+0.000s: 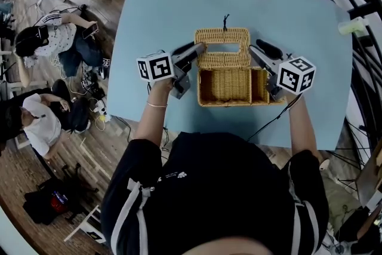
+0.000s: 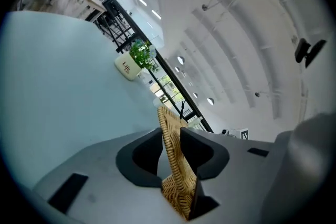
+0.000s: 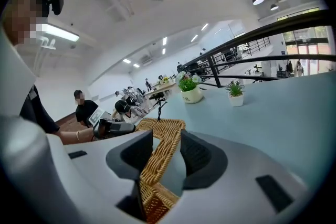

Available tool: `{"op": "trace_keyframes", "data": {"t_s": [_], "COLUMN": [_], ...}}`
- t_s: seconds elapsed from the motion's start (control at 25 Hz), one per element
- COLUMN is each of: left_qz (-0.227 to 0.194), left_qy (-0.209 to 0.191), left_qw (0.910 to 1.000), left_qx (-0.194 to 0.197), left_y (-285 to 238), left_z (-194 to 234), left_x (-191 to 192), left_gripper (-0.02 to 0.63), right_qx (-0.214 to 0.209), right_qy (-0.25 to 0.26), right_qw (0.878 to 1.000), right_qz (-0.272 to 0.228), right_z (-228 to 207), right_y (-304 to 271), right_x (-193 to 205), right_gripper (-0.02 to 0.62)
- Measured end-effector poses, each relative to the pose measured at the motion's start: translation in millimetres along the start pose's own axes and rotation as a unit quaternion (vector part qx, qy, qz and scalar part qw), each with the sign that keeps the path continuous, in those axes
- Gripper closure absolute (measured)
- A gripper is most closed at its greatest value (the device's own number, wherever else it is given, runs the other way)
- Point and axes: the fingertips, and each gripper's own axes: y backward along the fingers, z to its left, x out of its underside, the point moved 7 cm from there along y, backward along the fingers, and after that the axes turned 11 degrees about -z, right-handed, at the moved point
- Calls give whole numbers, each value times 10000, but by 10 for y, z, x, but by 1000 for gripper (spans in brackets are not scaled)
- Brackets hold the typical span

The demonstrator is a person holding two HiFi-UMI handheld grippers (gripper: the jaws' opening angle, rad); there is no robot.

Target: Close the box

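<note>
Box [image 1: 231, 85] is sitting open in the middle of the counter [image 1: 149, 9], with its lid [image 1: 223, 48] swung back on the far side. Head view is showing the left gripper [image 1: 197, 51] at the lid's left edge and the right gripper [image 1: 255, 52] at its right edge.

Left gripper view: fingers [image 2: 202, 152] are standing about half open and pinching the woven lid panel edge-on, both pads looking to be in contact.

Right gripper view: fingers [image 3: 197, 155] are gripping the same way, with the lid's rim running diagonally between the pads.

Handling call: it's wicker, so I'm expecting it to be light, fairly stiff with some flex, and rough enough not to slip. Holding both side edges is looking right, since it keeps the lid from twisting at the hinge. A light box may skid on the counter, and too hard a pinch risks crushing the weave.
</note>
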Motion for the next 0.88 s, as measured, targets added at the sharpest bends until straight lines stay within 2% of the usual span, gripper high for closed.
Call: {"op": "trace_keyframes", "data": {"t_s": [0.2, 0.4, 0.52, 0.6, 0.88], "left_qz": [-205, -319, -351, -333, -343], "left_qy": [-820, -1452, -1664, -1805, -2023], "left_qw": [9959, 9863, 9817, 9794, 9764], "left_qx": [319, 718, 861, 842, 682], "left_y": [98, 193, 222, 235, 291], "left_z": [-210, -336, -396, -427, -531], "left_x": [-57, -83, -66, -55, -84], "left_gripper": [508, 511, 511, 511, 511], "right_qx": [-62, -198, -363, -459, -374], "right_qy": [-223, -208, -138, -56, 160], "right_qw": [9992, 9984, 9977, 9972, 9976], "right_qz": [-338, -491, -552, -581, -559], "right_z": [18, 72, 136, 198, 269], "right_y": [79, 36, 25, 32, 118], "right_x": [-69, -129, -156, -174, -205], "right_gripper": [426, 423, 436, 473, 526]}}
